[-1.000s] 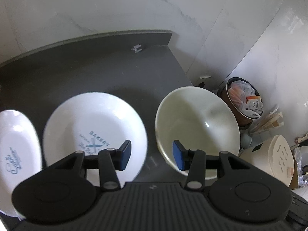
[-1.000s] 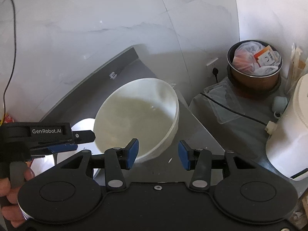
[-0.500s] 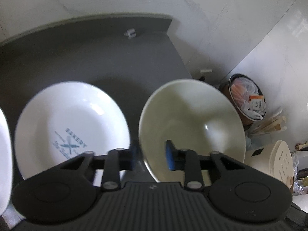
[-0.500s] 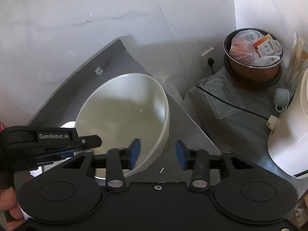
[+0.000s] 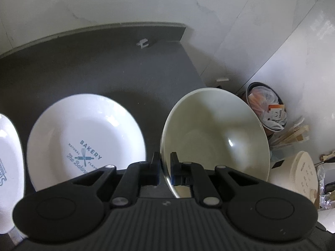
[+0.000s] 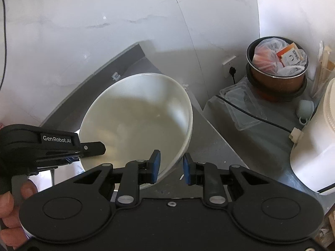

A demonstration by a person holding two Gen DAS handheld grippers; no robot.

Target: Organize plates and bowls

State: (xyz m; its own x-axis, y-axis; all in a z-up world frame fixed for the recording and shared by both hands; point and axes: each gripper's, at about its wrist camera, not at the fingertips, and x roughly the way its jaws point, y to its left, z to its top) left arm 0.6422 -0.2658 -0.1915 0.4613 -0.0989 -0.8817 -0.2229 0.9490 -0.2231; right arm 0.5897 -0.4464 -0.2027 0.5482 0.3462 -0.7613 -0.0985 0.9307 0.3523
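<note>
The left gripper (image 5: 165, 163) has its jaws pinched shut on the near-left rim of the cream bowl (image 5: 217, 133), one jaw inside the wall and one outside. The bowl opens forward and to the right of them. The right gripper (image 6: 171, 166) has its jaws partly open astride the opposite rim of the same bowl, a gap showing on both sides, so it grips nothing. Left of the left jaws, the bakery plate (image 5: 83, 138) lies flat on the dark surface (image 5: 83, 69), probably the bowl's next stop.
</note>
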